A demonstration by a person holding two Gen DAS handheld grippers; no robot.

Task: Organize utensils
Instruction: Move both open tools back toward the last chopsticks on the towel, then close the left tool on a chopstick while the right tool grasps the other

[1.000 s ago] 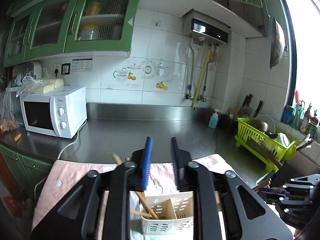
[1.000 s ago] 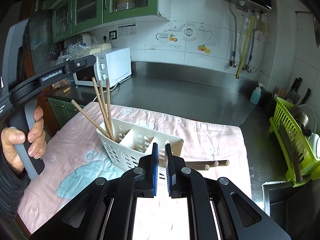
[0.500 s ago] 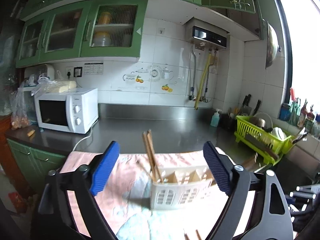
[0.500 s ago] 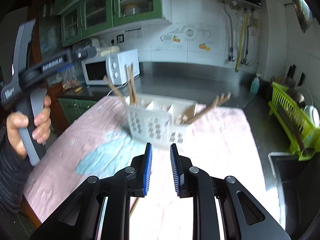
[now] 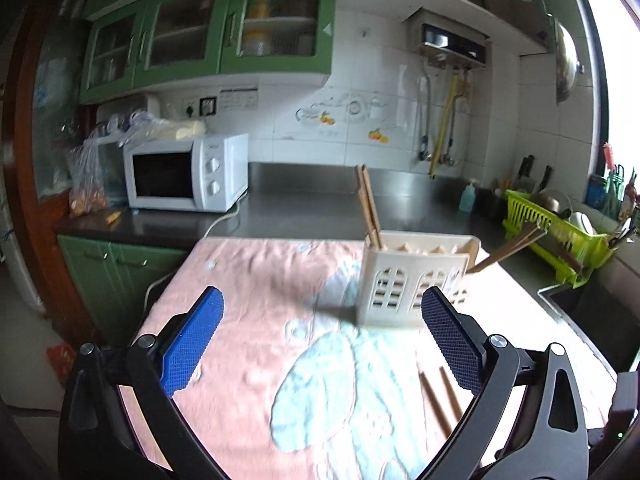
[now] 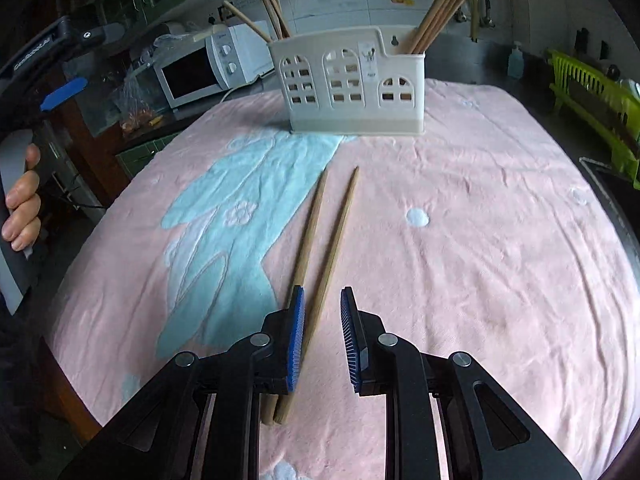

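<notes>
A cream utensil holder (image 6: 352,88) stands on the pink cloth (image 6: 480,200), with wooden chopsticks (image 6: 440,12) leaning out of its right end and more (image 6: 272,16) at its left. Two loose chopsticks (image 6: 332,240) lie side by side on the cloth in front of it. My right gripper (image 6: 322,308) hovers low over their near ends, its jaws a little apart. One stick runs between the pads without being pinched. My left gripper (image 5: 322,298) faces the holder (image 5: 416,280) from a distance; its jaws are opening wide with nothing between them.
A white microwave (image 5: 184,172) sits at the back left of the steel counter. A green dish rack (image 5: 552,232) and a sink (image 5: 592,312) lie to the right. A hand (image 6: 20,208) holds the left gripper at the cloth's left edge.
Both grippers have pulled back from the holder and sunk lower. The left jaws went from narrow to wide. The right jaws parted slightly and now sit over the loose chopsticks.
</notes>
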